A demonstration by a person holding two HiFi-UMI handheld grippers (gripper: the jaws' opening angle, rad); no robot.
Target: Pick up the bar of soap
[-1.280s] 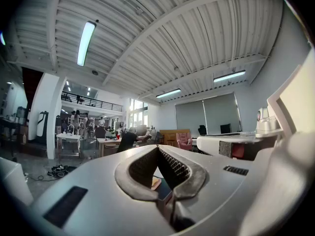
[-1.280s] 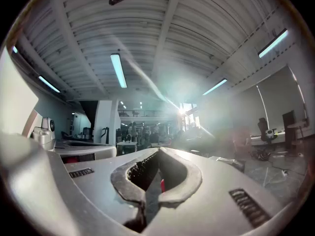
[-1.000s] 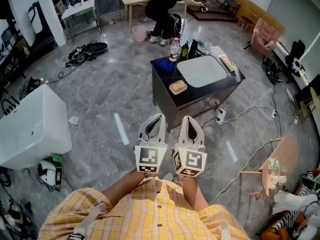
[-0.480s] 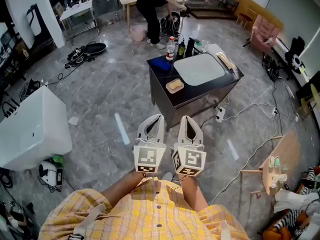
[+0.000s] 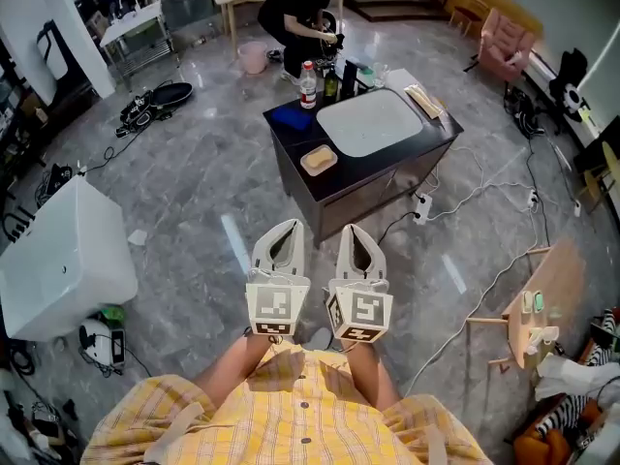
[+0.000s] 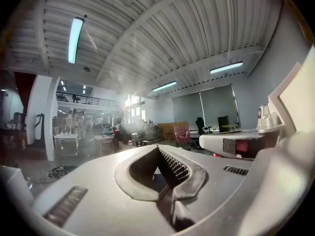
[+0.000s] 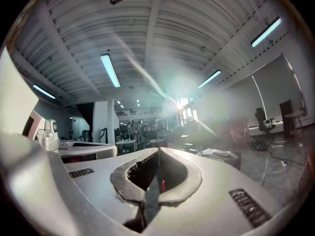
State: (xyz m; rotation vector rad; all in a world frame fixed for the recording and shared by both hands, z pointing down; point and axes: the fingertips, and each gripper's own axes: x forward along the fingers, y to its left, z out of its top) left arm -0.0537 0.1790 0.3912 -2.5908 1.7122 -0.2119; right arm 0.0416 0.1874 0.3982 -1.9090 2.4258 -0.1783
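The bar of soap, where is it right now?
In the head view the soap sits in a dish on the dark table, left of the white basin, just below the blue item.

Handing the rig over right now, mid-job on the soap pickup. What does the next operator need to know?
Left gripper: shut, empty, held close to the body, well short of the table.
Right gripper: shut, empty, side by side with the left one.
Bar of soap: on the near left corner of the dark table, beside the white basin, untouched.
Done: nothing yet on the soap.
Left: step up to the table, open one gripper, close it on the soap, lift.
Note: a person crouches just behind the table.
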